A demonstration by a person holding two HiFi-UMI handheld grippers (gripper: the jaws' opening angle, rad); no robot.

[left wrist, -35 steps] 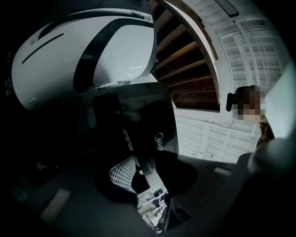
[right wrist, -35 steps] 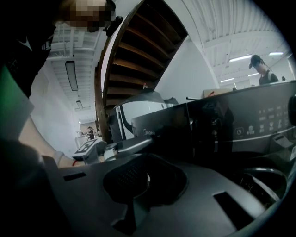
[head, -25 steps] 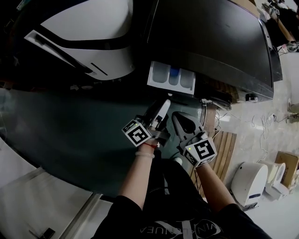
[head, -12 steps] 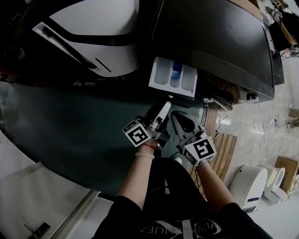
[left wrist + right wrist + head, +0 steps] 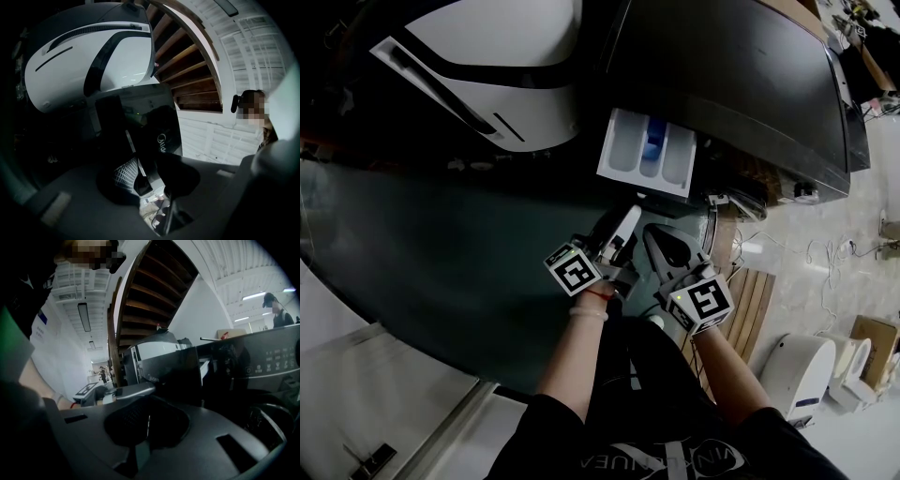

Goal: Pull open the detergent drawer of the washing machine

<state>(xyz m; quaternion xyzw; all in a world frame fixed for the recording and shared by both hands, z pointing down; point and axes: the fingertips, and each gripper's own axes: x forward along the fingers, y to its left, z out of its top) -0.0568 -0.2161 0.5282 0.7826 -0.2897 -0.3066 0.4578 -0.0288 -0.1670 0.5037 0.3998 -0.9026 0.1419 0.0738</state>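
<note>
Nearest the camera, the person's two forearms reach forward, each hand gripping one tool. The marker cube of the left tool (image 5: 575,269) and the marker cube of the right tool (image 5: 701,305) sit side by side, close together.

Left tongs (image 5: 626,223): the jaws stand partly apart. In the left gripper view (image 5: 149,180) a clear gap shows between the two pads, and nothing is held in it.

Right tongs (image 5: 654,236): the jaws are closed. In the right gripper view (image 5: 149,425) the pads meet, with only a thin bright slit between them, and they grip nothing.

Both tips point toward the machine front and lie just beside each other, over a dark teal floor area (image 5: 441,244).

Beyond the tips, and apart from both tongs, is the detergent drawer (image 5: 647,155). It is pulled out from the front of the washing machine (image 5: 731,75). The drawer is white, with three compartments side by side and a blue insert at the rear of the middle one. Neither tool touches it.

The washing machine is black with a glossy top. To its left stands a white and black machine (image 5: 487,56), also visible in the left gripper view (image 5: 89,61). A wooden slatted board (image 5: 750,300) lies on the floor to the right.
</note>
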